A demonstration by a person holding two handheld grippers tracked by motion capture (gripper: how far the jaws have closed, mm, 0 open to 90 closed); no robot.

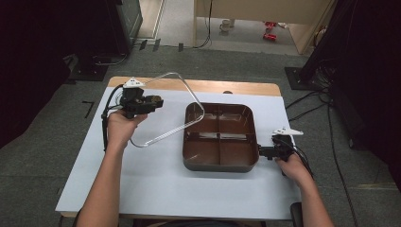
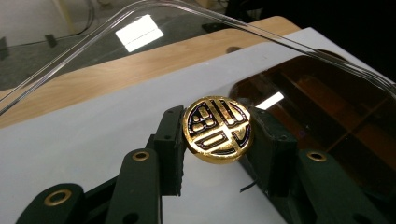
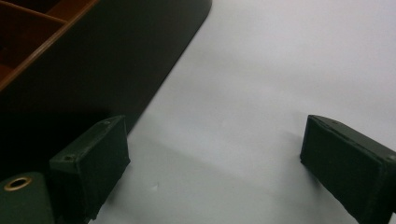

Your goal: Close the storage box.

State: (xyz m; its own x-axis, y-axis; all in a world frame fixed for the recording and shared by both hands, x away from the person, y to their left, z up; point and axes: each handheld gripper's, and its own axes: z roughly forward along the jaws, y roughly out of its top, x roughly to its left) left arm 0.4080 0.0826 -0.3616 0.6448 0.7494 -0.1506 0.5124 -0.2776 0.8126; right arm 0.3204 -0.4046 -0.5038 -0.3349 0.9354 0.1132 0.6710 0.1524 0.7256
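Left of centre in the high view, the left gripper (image 1: pixel 152 101) pinches the gold knob (image 2: pixel 217 130) of a clear lid (image 1: pixel 170 111), lifted and tilted off the brown four-compartment box (image 1: pixel 220 163). The right gripper (image 1: pixel 263 152), jaws wide, rests beside the box's right corner. Likely next: set the lid down clear of the box.

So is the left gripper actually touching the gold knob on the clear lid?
Touching. In the left gripper view the left gripper has both jaws pressed against opposite sides of the gold knob, no gap showing either side.
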